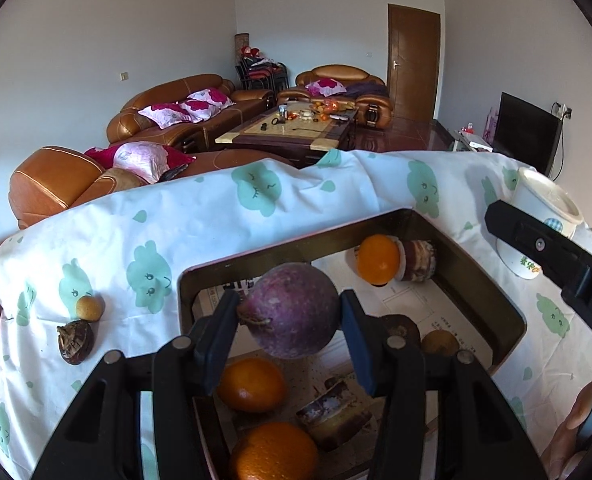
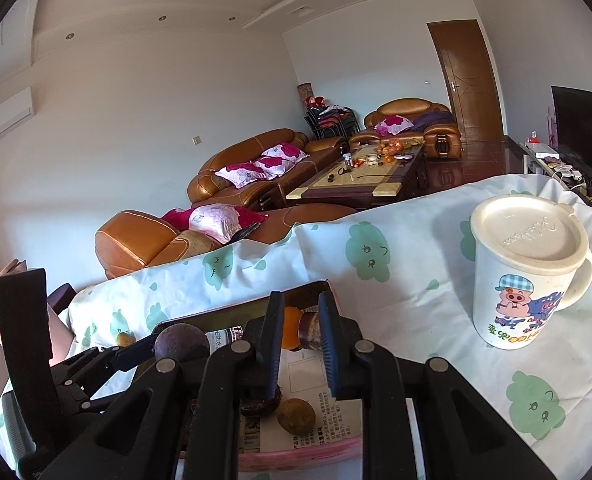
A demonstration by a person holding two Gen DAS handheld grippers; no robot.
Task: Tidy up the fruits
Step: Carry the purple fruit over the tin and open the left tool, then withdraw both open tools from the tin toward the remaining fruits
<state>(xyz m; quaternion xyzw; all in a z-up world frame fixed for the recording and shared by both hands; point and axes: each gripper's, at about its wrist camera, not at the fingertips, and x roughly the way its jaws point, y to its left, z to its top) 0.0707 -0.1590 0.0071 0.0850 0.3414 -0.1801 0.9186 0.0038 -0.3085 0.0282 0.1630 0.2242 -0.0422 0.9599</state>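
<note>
Two loose fruits [image 1: 80, 328], left view only.

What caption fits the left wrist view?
Left gripper holds a purple fruit above the tray of oranges.

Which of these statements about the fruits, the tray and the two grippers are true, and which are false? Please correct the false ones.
1. The left gripper holds a purple passion fruit above the tray. True.
2. The right gripper holds an orange. False: nothing sits between its fingers, which stand apart over the tray.
3. The white mug has its lid on. True.
4. The mug stands inside the tray. False: it stands on the tablecloth, outside the tray.
5. All fruits are already in the tray. False: a small yellow-brown fruit and a dark brown fruit lie on the cloth beside it.
6. At least three oranges lie in the tray, one of them at. True.
</note>
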